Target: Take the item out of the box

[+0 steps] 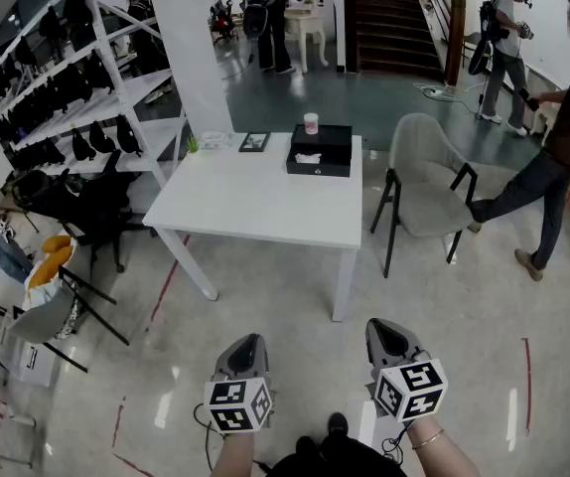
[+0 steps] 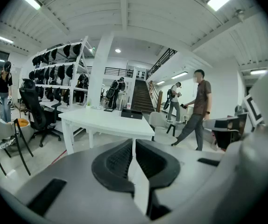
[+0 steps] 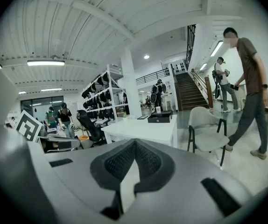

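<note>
A black open box (image 1: 321, 151) sits at the far right of the white table (image 1: 255, 202), with a white item (image 1: 308, 158) lying in it. Both grippers hang low over the floor, well short of the table's near edge. My left gripper (image 1: 249, 342) is shut with nothing in it, and so is my right gripper (image 1: 385, 328). In the left gripper view the jaws (image 2: 133, 144) meet at the tips, with the box (image 2: 131, 114) far ahead. In the right gripper view the shut jaws (image 3: 134, 144) point toward the table and the box (image 3: 160, 118).
A cup (image 1: 311, 123) and a small picture frame (image 1: 254, 142) stand at the table's back edge. A grey chair (image 1: 426, 182) stands right of the table, and a person (image 1: 561, 137) strides past it. Shelves (image 1: 67, 97), an office chair (image 1: 96, 207) and a folding chair (image 1: 52, 301) fill the left side.
</note>
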The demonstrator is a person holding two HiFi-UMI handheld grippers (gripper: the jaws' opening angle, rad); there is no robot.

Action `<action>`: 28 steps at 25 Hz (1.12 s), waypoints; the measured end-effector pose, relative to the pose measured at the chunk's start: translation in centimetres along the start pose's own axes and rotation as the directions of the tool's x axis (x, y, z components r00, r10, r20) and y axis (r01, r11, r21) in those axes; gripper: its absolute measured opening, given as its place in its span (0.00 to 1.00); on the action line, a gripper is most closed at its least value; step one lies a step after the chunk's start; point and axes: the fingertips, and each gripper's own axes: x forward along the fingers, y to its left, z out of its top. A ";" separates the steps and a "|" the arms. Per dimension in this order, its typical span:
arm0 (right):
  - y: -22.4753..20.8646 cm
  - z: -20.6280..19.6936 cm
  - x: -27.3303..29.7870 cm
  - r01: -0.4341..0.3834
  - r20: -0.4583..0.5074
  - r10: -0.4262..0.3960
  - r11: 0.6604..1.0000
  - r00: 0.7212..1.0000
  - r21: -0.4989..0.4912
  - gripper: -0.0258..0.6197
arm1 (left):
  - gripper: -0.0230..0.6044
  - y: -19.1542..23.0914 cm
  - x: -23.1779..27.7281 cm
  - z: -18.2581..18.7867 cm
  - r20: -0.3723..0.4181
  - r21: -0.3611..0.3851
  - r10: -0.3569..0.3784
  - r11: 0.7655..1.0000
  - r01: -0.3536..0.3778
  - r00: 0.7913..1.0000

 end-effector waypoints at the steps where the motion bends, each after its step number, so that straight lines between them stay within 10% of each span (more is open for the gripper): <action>1: -0.2 0.1 0.0 -0.003 0.001 0.003 1.000 1.000 0.001 0.04 | 0.07 -0.2 0.2 0.2 0.001 0.002 0.000 1.000 0.000 1.000; 20: -3.8 -0.2 2.3 -0.072 -0.025 0.073 0.997 0.997 0.033 0.05 | 0.07 -3.2 3.9 1.2 0.009 0.016 0.023 1.000 -0.023 1.000; 28: -5.3 0.1 4.2 -0.117 -0.046 0.120 0.991 0.992 0.066 0.22 | 0.07 -4.0 5.8 1.3 -0.009 0.017 0.025 1.000 -0.025 1.000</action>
